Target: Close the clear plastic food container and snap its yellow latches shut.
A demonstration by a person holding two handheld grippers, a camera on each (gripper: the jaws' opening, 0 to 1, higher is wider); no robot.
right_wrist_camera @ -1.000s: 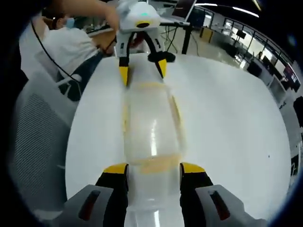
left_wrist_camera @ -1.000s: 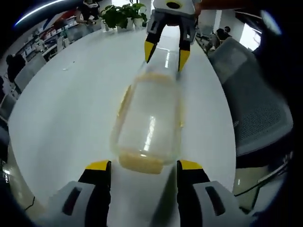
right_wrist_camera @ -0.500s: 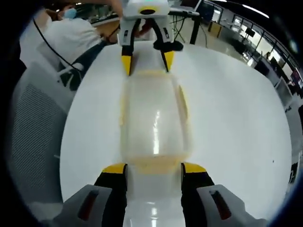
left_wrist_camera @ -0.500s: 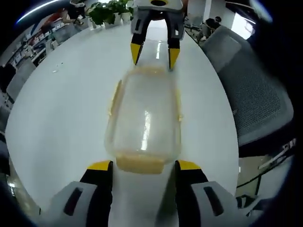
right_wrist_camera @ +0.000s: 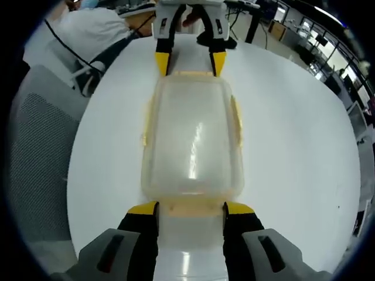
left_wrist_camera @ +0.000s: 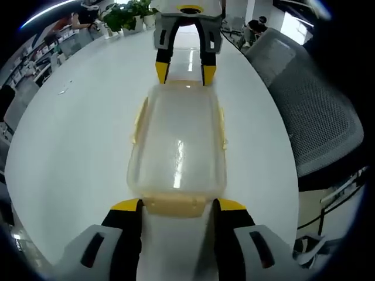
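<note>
Clear container on white table, lid on, inside looks empty. Left gripper and right gripper open, jaws astride end latches.

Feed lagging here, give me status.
Left gripper and right gripper open, one at each end latch. Container lid on, flat on table. Nothing blocking.

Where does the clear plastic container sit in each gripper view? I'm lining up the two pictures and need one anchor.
Left gripper view: the clear plastic container lies centre frame on the white table, between the left gripper below and the right gripper above.
Right gripper view: the container is centre frame again, above the right gripper, with the left gripper at its far end.
Shared landmark: the white table.
</note>
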